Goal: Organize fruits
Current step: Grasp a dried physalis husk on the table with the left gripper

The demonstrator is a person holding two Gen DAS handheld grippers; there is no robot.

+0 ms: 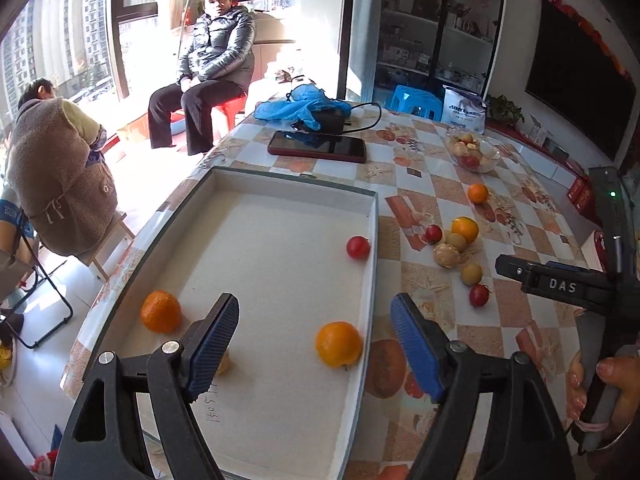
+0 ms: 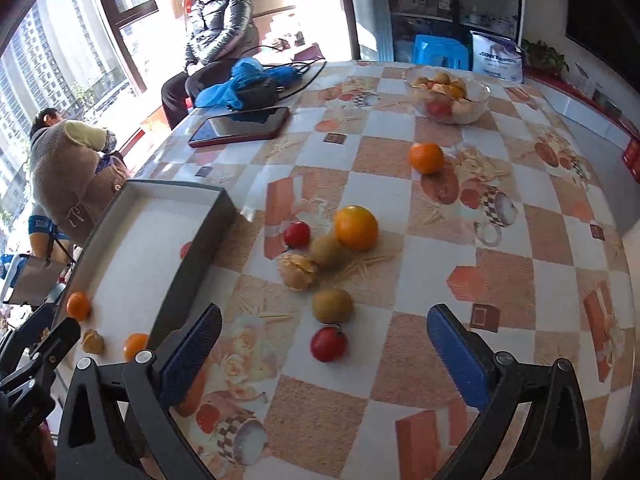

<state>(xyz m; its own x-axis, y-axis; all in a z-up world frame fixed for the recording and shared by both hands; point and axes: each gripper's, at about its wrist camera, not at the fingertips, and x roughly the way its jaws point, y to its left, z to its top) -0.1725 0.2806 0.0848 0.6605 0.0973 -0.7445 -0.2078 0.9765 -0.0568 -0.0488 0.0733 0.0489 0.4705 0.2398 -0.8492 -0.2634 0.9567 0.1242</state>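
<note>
Both grippers, left [image 1: 314,344] and right [image 2: 324,354], gape wide and empty, so roughly half done: four fruits sit in the tray [image 1: 280,184], while a loose cluster [image 2: 328,264] waits on the table [image 2: 520,320].

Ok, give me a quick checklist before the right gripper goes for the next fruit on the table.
1. Right gripper open and empty: ok.
2. Left gripper open and empty, over the white tray: ok.
3. Nearest loose fruit, the small red fruit, lies between the right fingers' line, apart from the pads: ok.
4. Brown fruit sits close behind it, may get bumped: not ok.
5. Tray has bare floor for more fruit: ok.
6. Whether the fruit will roll: cannot tell.
</note>
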